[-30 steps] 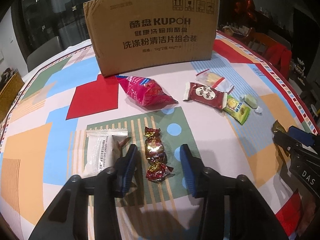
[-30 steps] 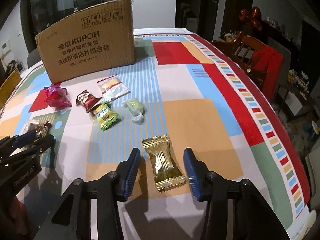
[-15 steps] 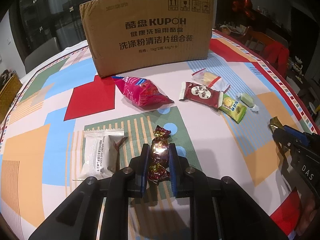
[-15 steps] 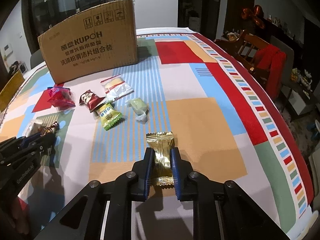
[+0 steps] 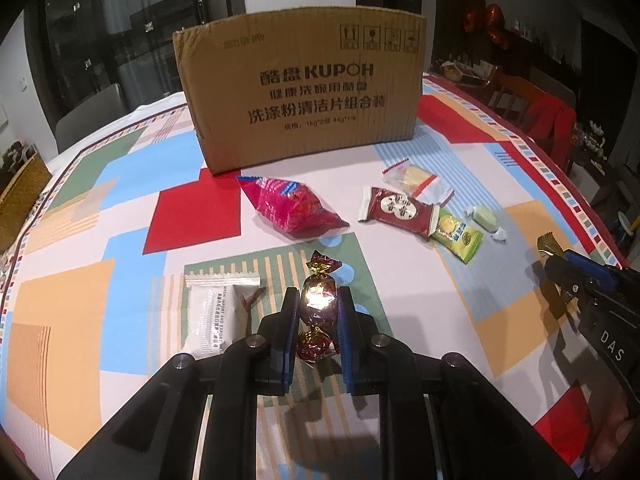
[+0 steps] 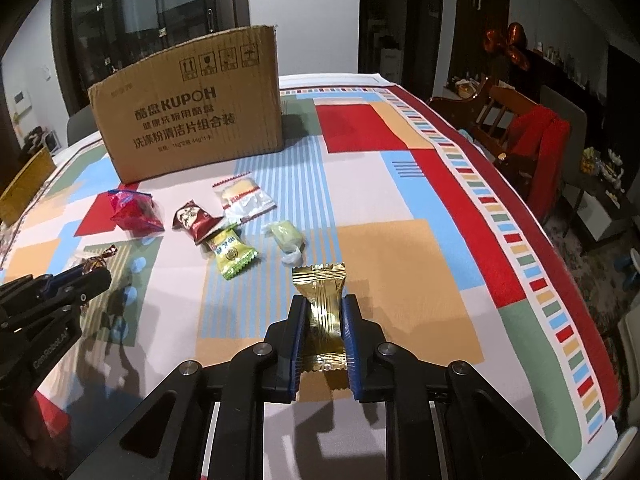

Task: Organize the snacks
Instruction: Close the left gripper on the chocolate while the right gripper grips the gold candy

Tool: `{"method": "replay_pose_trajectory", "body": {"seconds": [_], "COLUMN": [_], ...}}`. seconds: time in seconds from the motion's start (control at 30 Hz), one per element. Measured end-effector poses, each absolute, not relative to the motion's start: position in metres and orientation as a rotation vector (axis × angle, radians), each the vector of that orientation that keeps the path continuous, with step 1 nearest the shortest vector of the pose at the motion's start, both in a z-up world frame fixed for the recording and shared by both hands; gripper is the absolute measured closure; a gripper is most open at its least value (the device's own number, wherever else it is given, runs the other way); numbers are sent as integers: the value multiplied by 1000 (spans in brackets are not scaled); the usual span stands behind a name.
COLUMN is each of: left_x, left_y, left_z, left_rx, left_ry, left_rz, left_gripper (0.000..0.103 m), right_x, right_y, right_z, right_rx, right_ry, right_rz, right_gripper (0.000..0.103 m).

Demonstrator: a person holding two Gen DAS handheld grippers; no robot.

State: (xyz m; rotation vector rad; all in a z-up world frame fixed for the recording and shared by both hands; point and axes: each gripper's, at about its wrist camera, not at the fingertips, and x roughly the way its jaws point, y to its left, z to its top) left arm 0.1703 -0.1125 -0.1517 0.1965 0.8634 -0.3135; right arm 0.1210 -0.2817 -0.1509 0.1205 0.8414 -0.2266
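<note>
Left hand-held gripper (image 5: 317, 312) pinches a shiny red-foil twist candy (image 5: 318, 300); right hand-held gripper (image 6: 324, 318) clamps a ridged gold wrapper (image 6: 322, 308)

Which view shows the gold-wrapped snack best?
The right wrist view: the gold-wrapped snack sits centre frame between the right gripper jaws, its crimped top edge and ridged foil clear. In the left wrist view, only one gold end pokes past the right gripper at the frame's right edge.
</note>
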Motion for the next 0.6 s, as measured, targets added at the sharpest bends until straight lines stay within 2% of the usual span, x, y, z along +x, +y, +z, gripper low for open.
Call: {"method": "replay_pose_trajectory", "body": {"seconds": [0.6], "left_x": [168], "left_y": [-101], "left_z": [-126], "left_rx": [168], "left_ry": [825], "left_rz": [-285], "left_gripper": [84], "right_x": [131], "right_y": [-276], "right_z": [-126], "right_rx": [109], "right_ry": [779], "right_rz": [-202], "right_gripper": [84]}}
